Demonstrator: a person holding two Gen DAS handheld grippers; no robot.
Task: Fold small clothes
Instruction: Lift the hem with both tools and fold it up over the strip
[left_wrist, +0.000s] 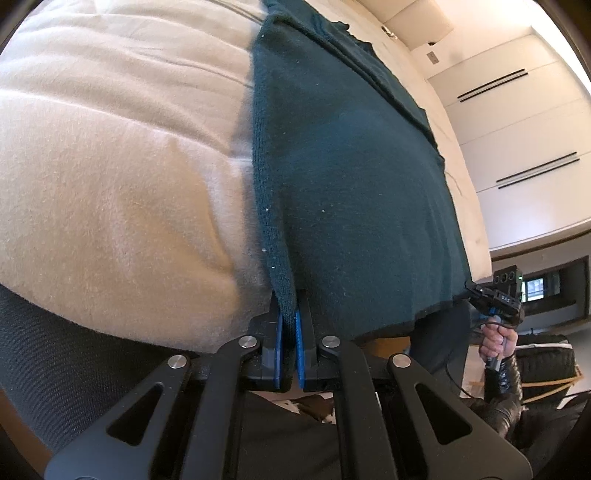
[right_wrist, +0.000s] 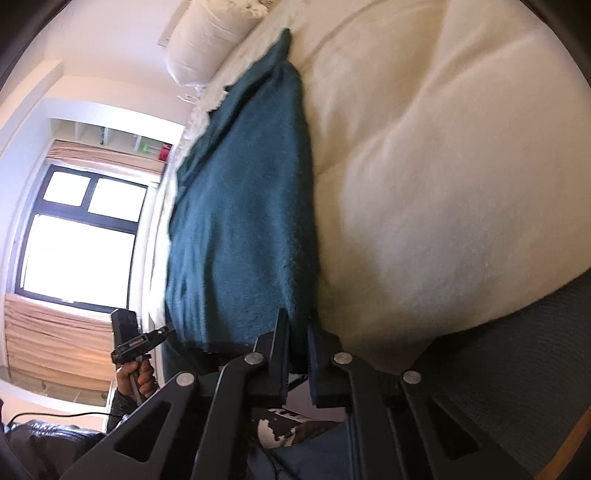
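On the cream bedding (left_wrist: 110, 166) the dark teal garment (left_wrist: 351, 166) lies spread flat, its near hem at the edge of the bed closest to us. We hold both near corners. Our left gripper (left_wrist: 290, 317) is clenched on the thick folded side edge of the garment, the blue pads (left_wrist: 277, 339) pressed tight around the knit. Our right gripper (right_wrist: 297, 332) is closed down on the opposite near corner, the cloth pinched between its black fingers (right_wrist: 282, 332). No earlier view is to hand, so we speak only of the grip as it stands. Each camera also catches the other hand (left_wrist: 496, 341) around its tool's handle, at the far end of the hem.

We judge that the grasp is made and the fold itself has not begun: the garment looks flat along its whole length. The next move calls for lifting both corners together, keeping the hem taut and level between them, and carrying it away from us toward the far end so the edges line up. Uneven lifting would skew the fold, and soft bedding may let the cloth drag.

As for writing, the only marking is small white lettering on the other tool's body, too small for us to read. The garment shows no label.
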